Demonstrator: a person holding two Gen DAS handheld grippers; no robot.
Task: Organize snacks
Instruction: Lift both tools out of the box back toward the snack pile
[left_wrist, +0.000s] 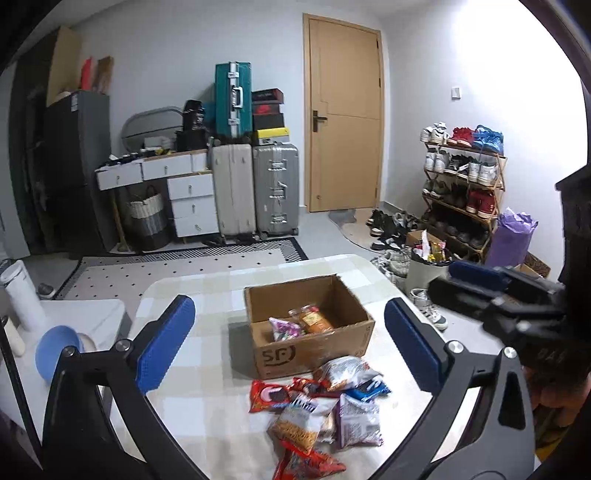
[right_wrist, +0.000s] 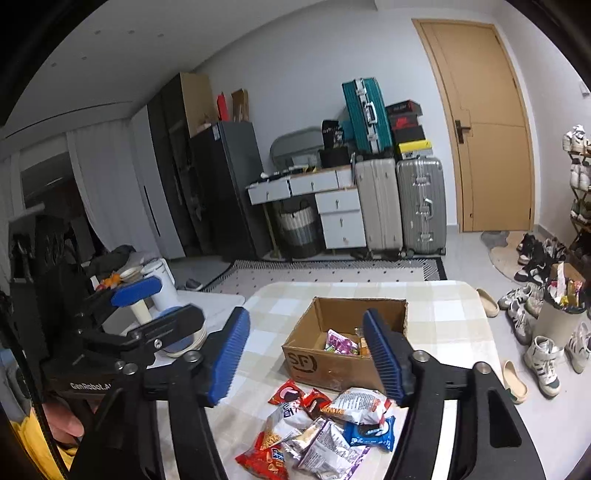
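An open cardboard box (left_wrist: 314, 354) (right_wrist: 325, 363) stands on the checked table (left_wrist: 199, 295) (right_wrist: 443, 306). It holds a pink-purple packet (left_wrist: 286, 328) (right_wrist: 340, 341) and an orange packet (left_wrist: 314, 319). A pile of snack packets (left_wrist: 321, 402) (right_wrist: 325, 428) lies on the table in front of the box. My left gripper (left_wrist: 291, 343) is open and empty, above the pile and the box front. My right gripper (right_wrist: 306, 358) is open and empty, held above the pile. Each gripper shows at the edge of the other's view.
A white side table (left_wrist: 85, 317) with a bottle and a blue bowl (left_wrist: 55, 350) stands left of the table. Shoes (right_wrist: 543, 354) and a bin full of wrappers (right_wrist: 557, 314) lie on the floor to the right. Suitcases and drawers stand at the far wall.
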